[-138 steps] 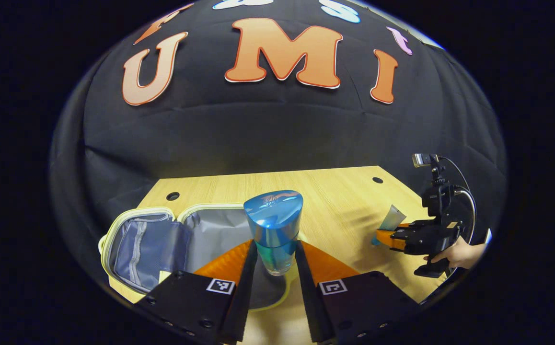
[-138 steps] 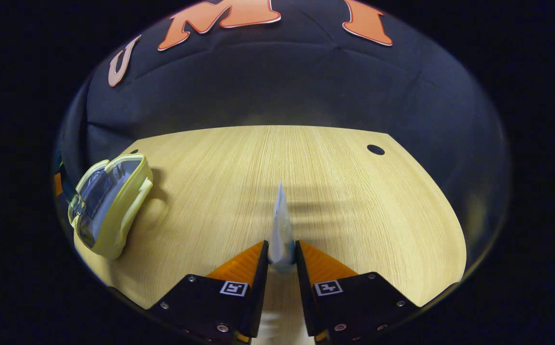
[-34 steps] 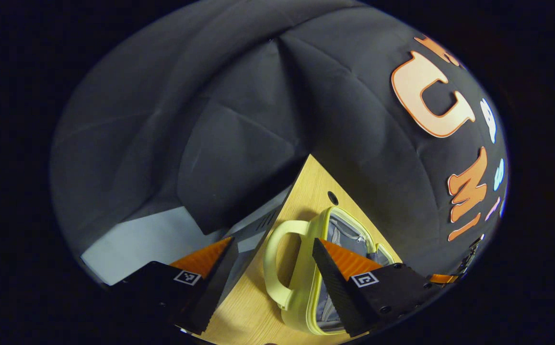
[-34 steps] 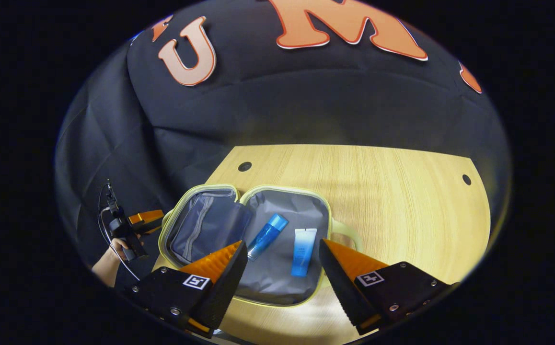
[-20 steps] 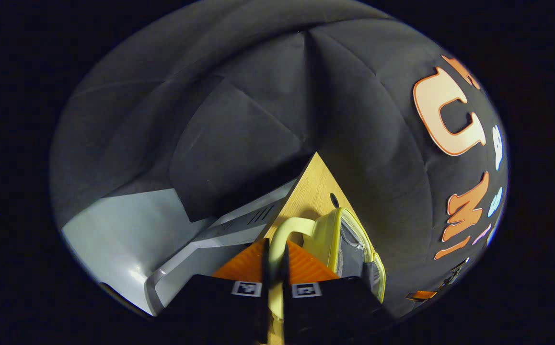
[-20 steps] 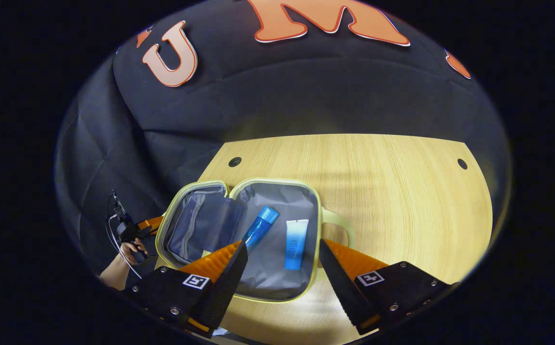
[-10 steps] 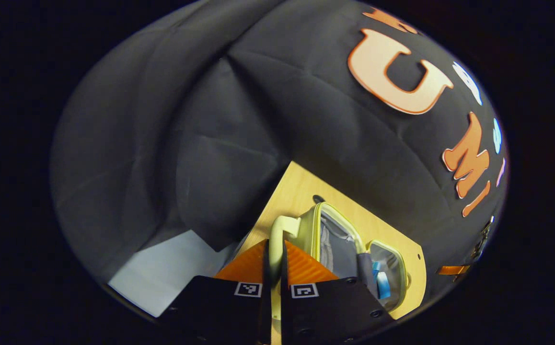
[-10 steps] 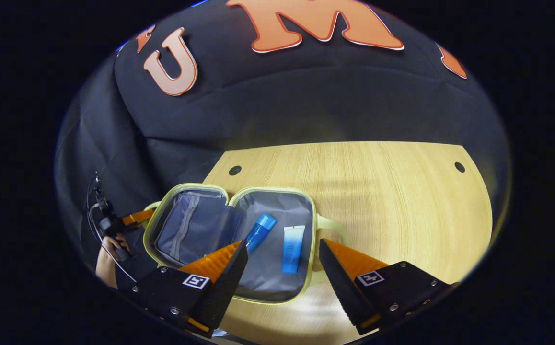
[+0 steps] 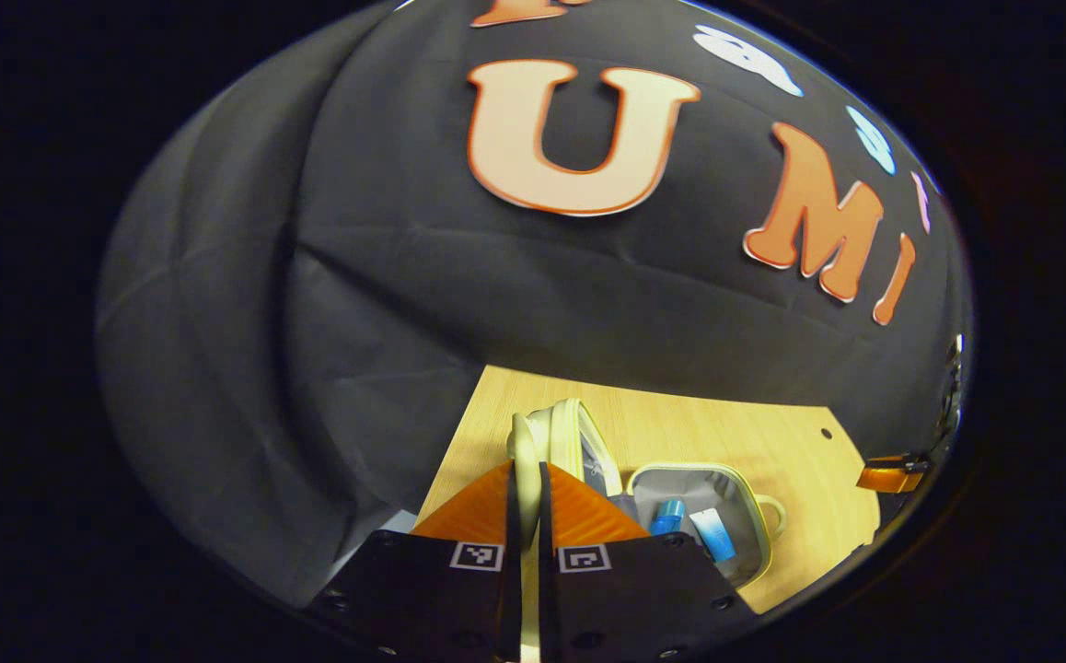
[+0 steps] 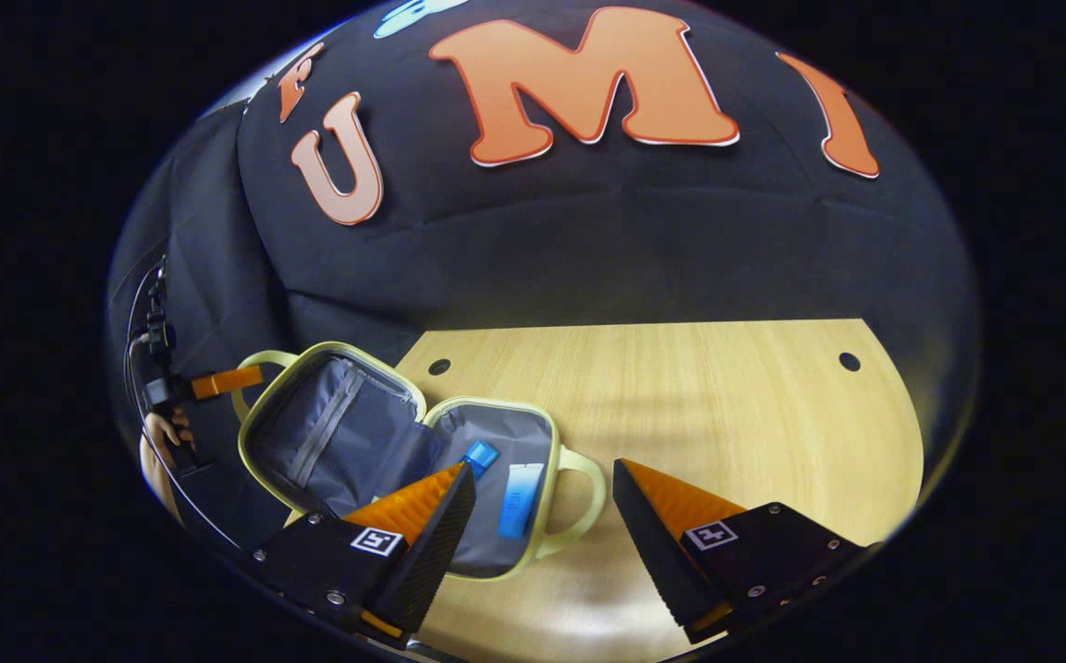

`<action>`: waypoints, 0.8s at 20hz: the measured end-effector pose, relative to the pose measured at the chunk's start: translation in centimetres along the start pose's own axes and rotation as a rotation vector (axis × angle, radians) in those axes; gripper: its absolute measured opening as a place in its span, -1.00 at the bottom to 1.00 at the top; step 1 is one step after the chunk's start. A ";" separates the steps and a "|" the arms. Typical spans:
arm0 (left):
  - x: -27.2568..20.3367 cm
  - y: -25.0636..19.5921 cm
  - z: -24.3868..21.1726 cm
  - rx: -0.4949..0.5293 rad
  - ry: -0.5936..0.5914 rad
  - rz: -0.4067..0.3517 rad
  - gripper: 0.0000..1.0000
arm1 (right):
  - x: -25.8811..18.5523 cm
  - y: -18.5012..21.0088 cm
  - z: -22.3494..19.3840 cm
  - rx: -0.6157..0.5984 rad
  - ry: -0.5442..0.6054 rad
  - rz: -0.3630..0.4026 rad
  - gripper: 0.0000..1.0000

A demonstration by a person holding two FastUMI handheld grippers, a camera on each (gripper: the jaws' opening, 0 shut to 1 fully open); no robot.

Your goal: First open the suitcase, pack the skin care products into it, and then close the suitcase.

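Left gripper view: our left gripper (image 9: 525,516) was clenched on the handle (image 9: 524,442) of the suitcase lid (image 9: 579,437), both fingers pressed flat against the pale yellow loop. The lid stood raised on edge near the table's (image 9: 680,424) left edge. Past it lay the other half of the suitcase (image 9: 754,525), open and flat, w/ the blue bottle (image 9: 668,516) and the blue tube (image 9: 711,536) side by side on its grey lining. The tip of the right gripper (image 9: 892,474) showed by the table's right edge.

Right gripper view: the right gripper (image 10: 538,516) hovered released, jaws wide apart, gripping nothing, just above the table's near edge. The suitcase (image 10: 547,433) sat toward the near-left corner, lid (image 10: 330,433) tilted up approx. halfway, its handle (image 10: 257,359) pinched in the left gripper (image 10: 220,381), a hand (image 10: 165,433) behind it. Bottle (image 10: 476,457) and tube (image 10: 515,500) lay in the bottom half, tube nearest the second handle (image 10: 584,502).

Risks, as we judged them:
- The base wasn't pinned. Swinging the lid over could drag or tip the whole case toward the near edge, since nothing held it down.
- The bottle's cap sat close to the hinge. It might roll or jam in the fold and keep the lid from closing.
- The handle was thin and soft, so it could twist or slip from the pinch mid-swing and the lid would flop back.
- The zip wasn't clear enough to judge. The rims might not line up.
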State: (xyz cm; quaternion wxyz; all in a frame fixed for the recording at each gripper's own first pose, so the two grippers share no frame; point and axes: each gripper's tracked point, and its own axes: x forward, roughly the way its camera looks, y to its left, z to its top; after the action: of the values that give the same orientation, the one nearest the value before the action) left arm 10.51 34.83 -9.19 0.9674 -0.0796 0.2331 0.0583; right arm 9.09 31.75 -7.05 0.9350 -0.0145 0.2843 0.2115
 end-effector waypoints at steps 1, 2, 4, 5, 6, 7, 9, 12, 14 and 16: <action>-0.6 -1.5 0.6 0.027 -0.005 0.012 -0.85 | -0.7 -1.0 0.3 -0.001 -0.013 -0.001 0.91; -0.9 -2.8 1.0 0.052 -0.015 0.023 -0.85 | -1.4 -2.0 0.5 0.000 -0.024 -0.001 0.92; -1.8 -5.8 1.5 0.096 -0.016 0.049 -0.85 | -2.8 -4.5 0.8 0.016 -0.041 -0.009 0.92; -1.8 -7.3 1.6 0.122 -0.019 0.061 -0.85 | -3.6 -5.4 1.0 0.026 -0.050 -0.007 0.92; -1.9 -8.8 1.5 0.157 -0.019 0.071 -0.85 | -4.3 -6.3 1.0 0.033 -0.054 -0.004 0.91; -2.1 -10.5 1.5 0.192 -0.022 0.080 -0.85 | -5.0 -7.3 0.6 0.038 -0.053 0.001 0.91; -2.5 -14.2 1.1 0.262 -0.025 0.084 -0.85 | -6.2 -9.5 0.1 0.045 -0.058 -0.006 0.92; -2.2 -18.9 0.7 0.360 -0.022 0.098 -0.85 | -8.2 -12.6 -0.7 0.060 -0.062 -0.020 0.91; -1.6 -22.0 -0.2 0.421 -0.015 0.097 -0.85 | -9.8 -14.8 -0.8 0.073 -0.069 -0.038 0.91; -0.7 -25.1 -1.6 0.471 -0.004 0.076 -0.86 | -11.1 -17.1 -1.2 0.084 -0.075 -0.057 0.91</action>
State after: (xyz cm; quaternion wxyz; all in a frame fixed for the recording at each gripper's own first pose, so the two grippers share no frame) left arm 12.94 9.87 -7.07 0.9568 0.1571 0.2414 0.0390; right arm 7.10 11.72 -3.66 0.9503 0.0244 0.2573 0.1733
